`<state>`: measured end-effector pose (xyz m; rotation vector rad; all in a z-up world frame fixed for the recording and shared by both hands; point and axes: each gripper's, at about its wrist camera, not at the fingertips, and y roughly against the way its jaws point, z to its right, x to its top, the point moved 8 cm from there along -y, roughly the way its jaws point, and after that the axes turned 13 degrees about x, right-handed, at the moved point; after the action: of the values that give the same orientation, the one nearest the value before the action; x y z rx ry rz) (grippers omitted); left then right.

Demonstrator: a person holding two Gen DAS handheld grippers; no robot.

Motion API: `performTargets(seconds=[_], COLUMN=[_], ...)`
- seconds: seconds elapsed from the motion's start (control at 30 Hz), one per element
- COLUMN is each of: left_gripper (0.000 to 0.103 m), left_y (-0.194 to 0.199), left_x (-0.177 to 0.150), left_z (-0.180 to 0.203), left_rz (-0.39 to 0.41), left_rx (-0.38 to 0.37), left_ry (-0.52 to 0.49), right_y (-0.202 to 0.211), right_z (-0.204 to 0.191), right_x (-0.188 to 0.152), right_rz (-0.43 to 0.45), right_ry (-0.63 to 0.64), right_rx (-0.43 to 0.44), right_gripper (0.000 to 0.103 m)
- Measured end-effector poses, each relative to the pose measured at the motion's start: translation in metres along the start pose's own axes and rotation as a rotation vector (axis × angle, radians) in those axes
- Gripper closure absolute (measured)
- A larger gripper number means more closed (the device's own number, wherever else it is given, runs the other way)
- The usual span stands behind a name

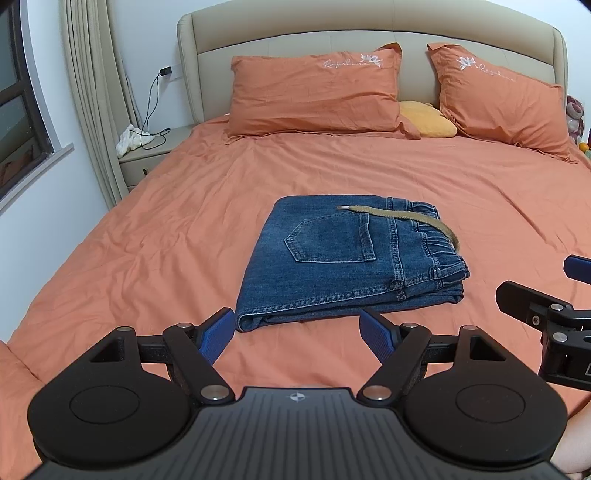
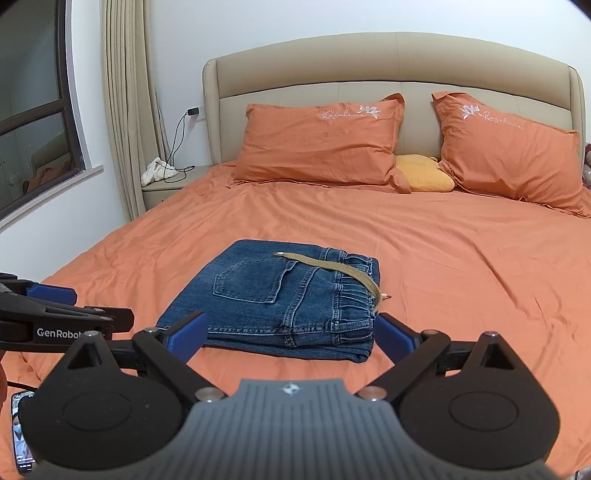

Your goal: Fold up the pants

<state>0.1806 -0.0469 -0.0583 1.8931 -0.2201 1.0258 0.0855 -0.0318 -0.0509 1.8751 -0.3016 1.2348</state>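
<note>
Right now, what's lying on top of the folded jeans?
A khaki belt lies across the top of the folded jeans, its metal tip near the back pocket, trailing off over the waistband. Its far end and buckle are hidden.

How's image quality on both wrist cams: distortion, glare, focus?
Left wrist: strong fisheye bowing at the headboard and window; even soft light, no glare; folded jeans sharp. Right wrist: same bowing, dark corner vignette; jeans sharp, gripper body nearest the lens slightly soft.

Blue denim pants (image 1: 343, 262) folded into flat rectangular stack, back pocket up, tan drawstring (image 1: 406, 218) across waistband, lying just ahead of left tool (image 1: 297, 334), untouched.
</note>
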Motion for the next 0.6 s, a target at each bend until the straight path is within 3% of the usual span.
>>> performTargets(seconds=[0.6], left_gripper=[0.013], left_y=[0.0041], left_x=[-0.0013], left_z=[0.0032], left_rz=[0.002], left_rx=[0.000], left_ry=[-0.006], right_y=[0.0017], right_z=[-0.0009], right_x=[-0.0001], right_rz=[0.001], right_ry=[0.002], right_rx=[0.005], right_gripper=[0.010])
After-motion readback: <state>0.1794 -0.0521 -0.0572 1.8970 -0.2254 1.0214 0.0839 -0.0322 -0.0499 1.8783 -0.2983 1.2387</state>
